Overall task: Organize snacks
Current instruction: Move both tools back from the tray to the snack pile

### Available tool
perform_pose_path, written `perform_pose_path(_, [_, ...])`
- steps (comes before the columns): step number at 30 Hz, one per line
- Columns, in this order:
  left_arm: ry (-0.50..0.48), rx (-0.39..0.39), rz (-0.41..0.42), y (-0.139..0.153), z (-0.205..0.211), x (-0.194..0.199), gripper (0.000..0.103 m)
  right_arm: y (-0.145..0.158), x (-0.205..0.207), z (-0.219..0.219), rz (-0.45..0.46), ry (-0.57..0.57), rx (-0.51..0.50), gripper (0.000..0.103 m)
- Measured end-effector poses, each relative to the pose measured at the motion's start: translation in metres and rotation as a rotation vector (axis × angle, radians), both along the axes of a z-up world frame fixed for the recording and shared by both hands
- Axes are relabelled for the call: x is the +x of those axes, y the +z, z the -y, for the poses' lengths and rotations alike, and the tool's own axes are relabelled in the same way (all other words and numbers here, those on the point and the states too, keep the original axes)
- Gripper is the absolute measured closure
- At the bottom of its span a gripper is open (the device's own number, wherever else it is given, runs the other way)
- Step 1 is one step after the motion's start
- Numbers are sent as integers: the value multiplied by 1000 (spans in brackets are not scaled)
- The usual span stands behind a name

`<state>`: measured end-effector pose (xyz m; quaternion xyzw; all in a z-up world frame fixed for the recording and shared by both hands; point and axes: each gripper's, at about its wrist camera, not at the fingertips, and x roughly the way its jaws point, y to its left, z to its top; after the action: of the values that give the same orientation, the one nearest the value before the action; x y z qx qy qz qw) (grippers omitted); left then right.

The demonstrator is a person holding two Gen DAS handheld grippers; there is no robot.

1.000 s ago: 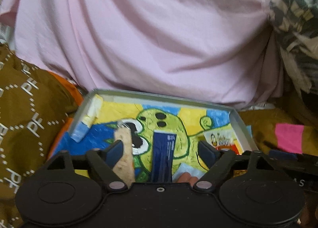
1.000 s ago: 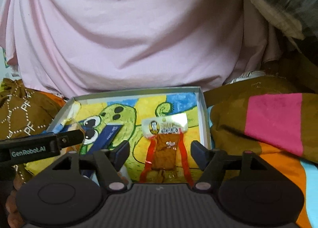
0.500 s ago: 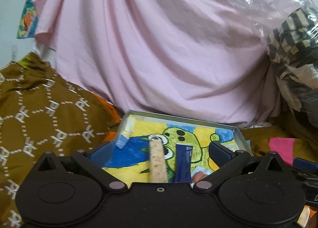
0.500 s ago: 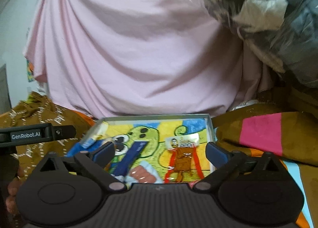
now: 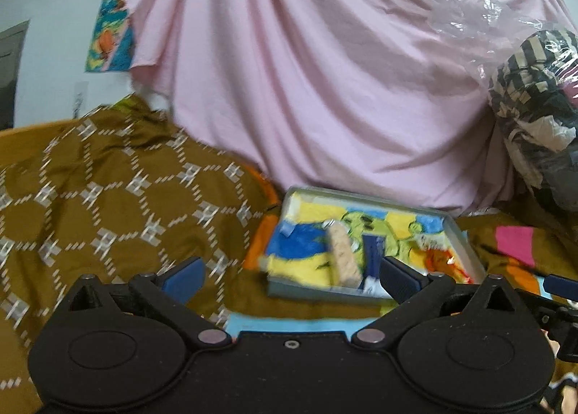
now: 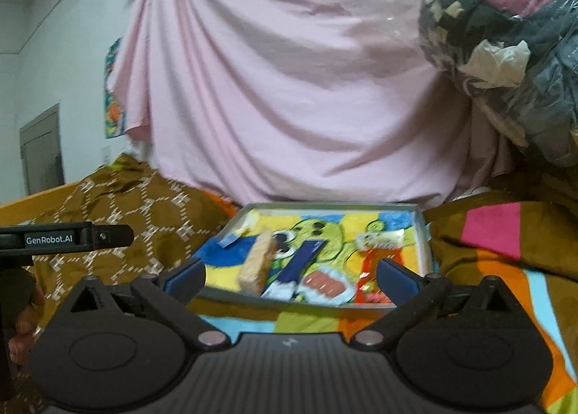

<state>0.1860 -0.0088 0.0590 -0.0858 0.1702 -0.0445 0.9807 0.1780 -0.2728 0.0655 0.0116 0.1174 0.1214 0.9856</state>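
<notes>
A shallow grey tray [image 6: 423, 233] with a bright cartoon lining lies on the bedding, ahead of both grippers. In it lie a beige crispy bar [image 6: 255, 264], a dark blue packet [image 6: 302, 258], a sausage pack [image 6: 325, 282], and a red-and-white packet [image 6: 379, 251]. The same tray [image 5: 466, 244], beige bar [image 5: 343, 255] and blue packet [image 5: 372, 251] show in the left wrist view. My right gripper [image 6: 290, 275] stands wide open and holds nothing, short of the tray's near wall. My left gripper [image 5: 292, 275] is also wide open with nothing in it, to the tray's left.
Brown patterned cloth [image 5: 108, 204] covers the left side. A pink sheet [image 6: 289, 89] hangs behind the tray. A plastic-wrapped bundle [image 6: 505, 35] looms at upper right. Striped bedding [image 6: 498, 251] lies to the right of the tray. The left gripper's body [image 6: 65, 239] shows at the right view's left edge.
Both grippers have pulled back from over the tray, and their jaws have spread wider. The tray now looks smaller and farther. The snacks stay in the tray.
</notes>
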Motion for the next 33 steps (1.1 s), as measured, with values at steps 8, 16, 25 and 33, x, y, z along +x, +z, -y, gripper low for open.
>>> perform_pose_path(8, [51,-28,-98,-33,-24,-36,1,-30,-32,-21,-75,45,-29,0])
perform_pose_path(16, [24,26,-216,-73,-24,-46,1,-62,-45,-33,-217,26,-72,0])
perform_pose_path(25, [-76,58,-298,-101,-15,-44,1,-99,-45,-41,-416,-27,-103,0])
perform_pose_path(33, [-107,128,-286,-102,-9,-45,1,-108,-49,-47,-458,-34,-119,0])
